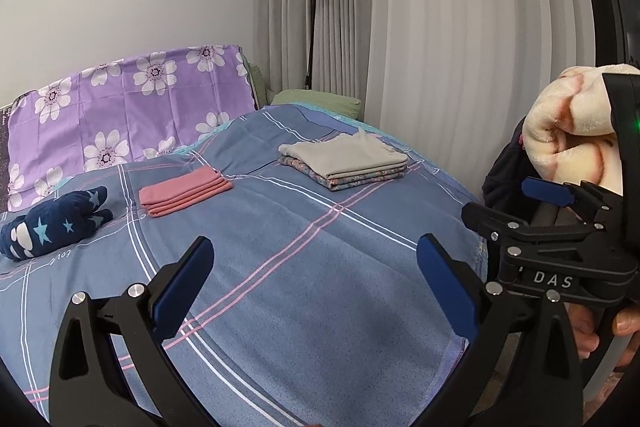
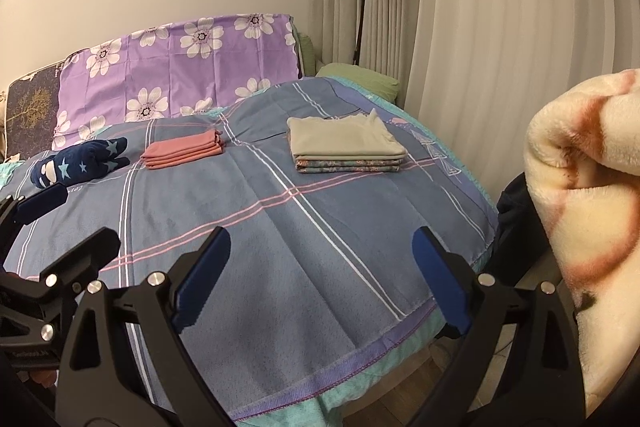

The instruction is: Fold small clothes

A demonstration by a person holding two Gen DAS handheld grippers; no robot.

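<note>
Across the middle of both frames: blue plaid bedspread [image 1: 304, 267], with three items on it. Navy star-print garment [image 1: 52, 223] sits at left-centre, lumped and unfolded, so it looks like the next piece to work. Pink folded cloth [image 1: 184, 195] is just right of it, apart from it. Grey-topped folded stack [image 1: 344, 163] sits upper centre-right, well apart from both.

Left gripper [image 1: 316, 279]: jaws spread wide, nothing between them, hovering over bare bedspread at lower centre. Right gripper [image 2: 320, 267]: same, jaws wide apart and empty, low in its own frame.

Cream fleece blanket [image 2: 592, 211] fills the right edge of both frames; off the bed, probably not a task item.

Handling guess for the navy piece: plush-looking, soft, light, no stiffness, so it will sag and drape when lifted. Grippy surface, slip unlikely. Pinch at an outer edge or corner, one gripper each side, lift and spread it flat on the open bedspread before folding. Can't tell seams or garment type from the bunched shape.
</note>
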